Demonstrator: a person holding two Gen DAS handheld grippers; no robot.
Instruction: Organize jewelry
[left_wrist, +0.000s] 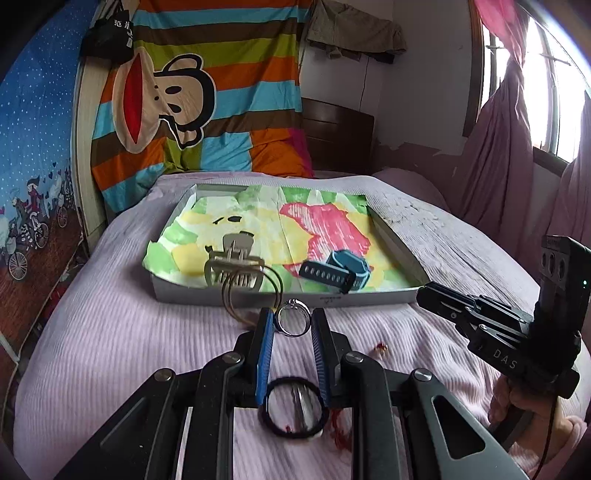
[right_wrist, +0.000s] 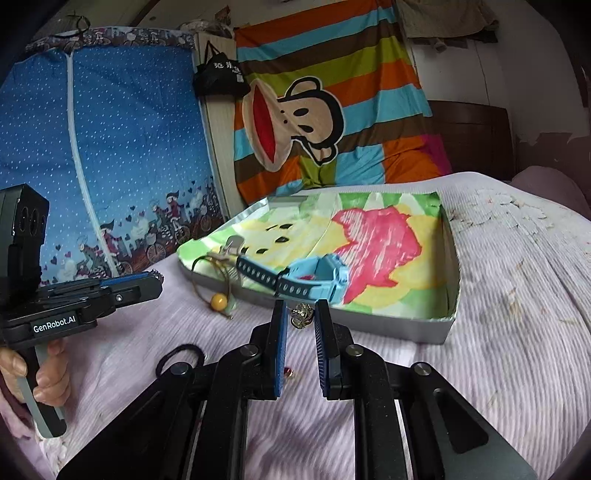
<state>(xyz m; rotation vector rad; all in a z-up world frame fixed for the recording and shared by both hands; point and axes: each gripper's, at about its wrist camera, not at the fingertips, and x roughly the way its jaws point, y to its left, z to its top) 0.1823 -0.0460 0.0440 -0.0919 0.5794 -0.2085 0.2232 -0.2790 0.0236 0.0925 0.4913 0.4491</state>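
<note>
My left gripper (left_wrist: 291, 314) is shut on a silver ring (left_wrist: 291, 325), pinched upright between its blue pads above the bed. In the right wrist view the left gripper (right_wrist: 157, 280) sits at the left with a glint at its tip. My right gripper (right_wrist: 301, 306) is shut on a small ornate metal piece (right_wrist: 303, 315), just in front of the box (right_wrist: 369, 325). The shallow grey box (left_wrist: 332, 301) has a colourful lining and holds a beige claw clip (left_wrist: 231, 266) and a blue watch (left_wrist: 336, 271). The right gripper (left_wrist: 424, 291) hovers by its right front corner.
Thin cord loops (left_wrist: 251, 291) hang over the box's front edge, ending in a yellow bead (right_wrist: 218, 301). On the pink bedspread lie a black hair tie (left_wrist: 293, 410) and a small red piece (left_wrist: 380, 347). Striped bedding and a headboard rise behind the box.
</note>
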